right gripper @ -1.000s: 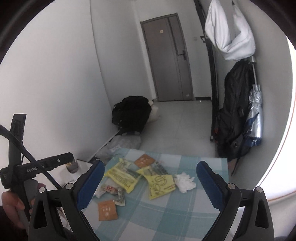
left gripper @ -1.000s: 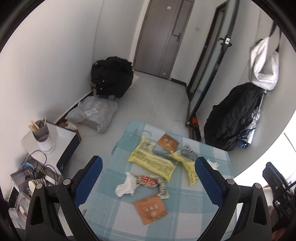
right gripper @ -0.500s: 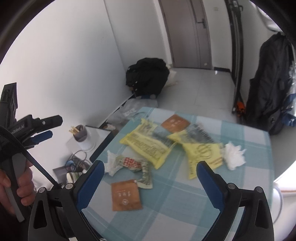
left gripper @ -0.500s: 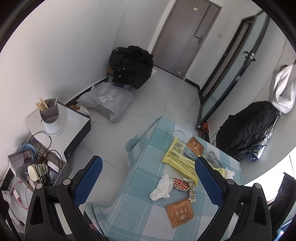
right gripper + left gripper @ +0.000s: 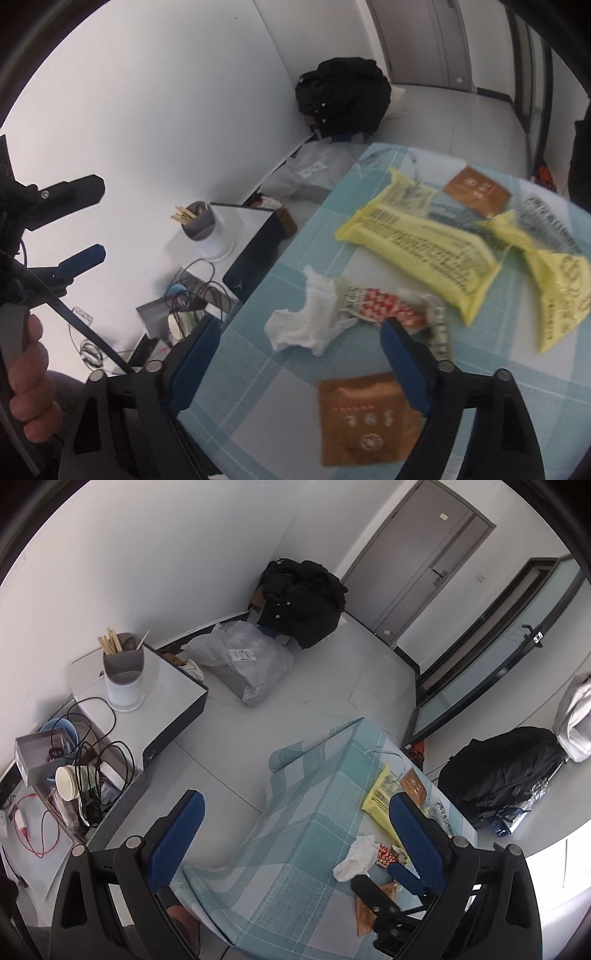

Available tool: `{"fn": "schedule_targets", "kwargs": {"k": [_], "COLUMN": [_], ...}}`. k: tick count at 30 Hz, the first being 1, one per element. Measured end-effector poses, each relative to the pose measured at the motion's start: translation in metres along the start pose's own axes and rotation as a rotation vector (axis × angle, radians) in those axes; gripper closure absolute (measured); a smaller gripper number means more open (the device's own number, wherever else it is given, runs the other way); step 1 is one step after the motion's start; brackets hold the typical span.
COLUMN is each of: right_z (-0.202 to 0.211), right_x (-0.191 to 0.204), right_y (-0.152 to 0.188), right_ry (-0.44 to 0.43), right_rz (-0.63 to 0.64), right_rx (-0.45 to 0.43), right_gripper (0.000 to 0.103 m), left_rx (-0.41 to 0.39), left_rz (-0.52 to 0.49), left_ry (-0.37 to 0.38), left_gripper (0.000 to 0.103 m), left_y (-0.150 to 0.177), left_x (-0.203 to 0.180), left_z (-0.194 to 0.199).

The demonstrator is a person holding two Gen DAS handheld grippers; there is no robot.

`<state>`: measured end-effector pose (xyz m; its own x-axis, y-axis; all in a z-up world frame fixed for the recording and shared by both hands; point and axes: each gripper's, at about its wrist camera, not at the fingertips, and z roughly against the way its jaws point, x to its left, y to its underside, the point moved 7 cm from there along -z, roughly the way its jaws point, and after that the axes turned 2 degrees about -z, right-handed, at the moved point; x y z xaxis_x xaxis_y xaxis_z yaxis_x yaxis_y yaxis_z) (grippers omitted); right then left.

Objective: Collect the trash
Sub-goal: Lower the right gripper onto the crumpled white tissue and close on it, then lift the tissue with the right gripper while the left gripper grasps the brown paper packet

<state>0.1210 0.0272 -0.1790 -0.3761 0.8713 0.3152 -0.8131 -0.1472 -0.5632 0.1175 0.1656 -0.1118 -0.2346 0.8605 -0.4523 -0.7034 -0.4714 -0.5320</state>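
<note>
Trash lies on a table with a teal checked cloth [image 5: 258, 373]. There is a crumpled white tissue [image 5: 306, 321] beside a red-and-white wrapper [image 5: 384, 306]. Two yellow packets [image 5: 424, 240] and a brown sachet [image 5: 476, 190] lie farther back, and another brown sachet [image 5: 365, 417] lies nearest. My right gripper [image 5: 300, 325] hovers low over the tissue. Its jaws are closing, with the tissue between them in view and the pads not touching it. My left gripper [image 5: 295, 799] is open and empty over the cloth's left corner. The tissue [image 5: 356, 856] and my right gripper [image 5: 384, 882] lie to its right.
Left of the table stands a low white-topped box [image 5: 159, 716] with a cup of sticks [image 5: 123, 675] and tangled cables [image 5: 92, 760]. A grey parcel bag [image 5: 243, 661] and a black bag [image 5: 303, 598] lie on the floor. A black backpack [image 5: 506, 768] leans at the right wall.
My right gripper has dropped toward the table, so the trash looks larger and the tissue now sits between its narrowing fingers. My left gripper has swung left and rolled, away from the trash.
</note>
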Motion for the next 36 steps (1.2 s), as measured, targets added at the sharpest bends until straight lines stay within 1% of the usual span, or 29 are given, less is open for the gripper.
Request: {"fn": "schedule_targets", "kwargs": {"k": [4,6,9,10,12,13,14,17,19,23,25,27,32,36], "right_z": [-0.013,-0.020,-0.029,-0.031,-0.031,-0.029,-0.028,-0.022,-0.014,0.007,0.022,0.033,0.063,0.086], "right_x": [0.001,0.003,0.005,0.005,0.006,0.005,0.004,0.003,0.004,0.009,0.008,0.005,-0.012,-0.037], "right_y": [0.001,0.002,0.003,0.005,0.004,0.005,0.006,0.009,0.011,0.014,0.016,0.018,0.025,0.033], "right_ry": [0.077,0.099,0.156,0.170,0.199,0.201,0.201,0.171,0.151,0.106,0.106,0.084,0.102,0.142], "right_rz": [-0.006,0.001,0.047,0.059,0.089,0.092,0.092,0.090,0.097,0.128,0.141,0.135,0.148,0.143], "right_rx": [-0.005,0.000,0.014,0.024,0.009,0.013,0.010,0.010,0.006,-0.014,-0.029,-0.033,-0.047,-0.055], "right_gripper": [0.024,0.030,0.047,0.056,0.063,0.071,0.075,0.081,0.084,0.085,0.085,0.085,0.085,0.085], "left_rx": [0.006,0.006,0.010,0.013,0.015,0.015,0.016,0.018,0.022,0.034,0.052,0.069,0.111,0.147], "left_rz": [0.019,0.024,0.027,0.030,0.037,0.039,0.040,0.035,0.026,0.003,-0.004,-0.011,-0.047,-0.084], "left_ry": [0.002,0.005,-0.001,0.000,0.000,0.001,0.000,-0.006,-0.011,-0.028,-0.019,-0.012,-0.019,-0.007], "left_gripper": [0.005,0.005,0.005,0.005,0.005,0.005,0.005,0.005,0.005,0.005,0.005,0.005,0.005,0.005], "left_y": [-0.001,-0.001,-0.001,0.000,-0.001,-0.001,-0.001,0.000,0.000,0.003,0.005,0.007,0.017,0.028], "left_x": [0.005,0.006,0.009,0.010,0.011,0.012,0.012,0.011,0.009,0.004,0.001,-0.003,-0.017,-0.033], "left_z": [-0.001,0.000,-0.001,-0.001,-0.001,-0.001,-0.002,-0.003,-0.004,-0.009,-0.012,-0.016,-0.027,-0.035]}}
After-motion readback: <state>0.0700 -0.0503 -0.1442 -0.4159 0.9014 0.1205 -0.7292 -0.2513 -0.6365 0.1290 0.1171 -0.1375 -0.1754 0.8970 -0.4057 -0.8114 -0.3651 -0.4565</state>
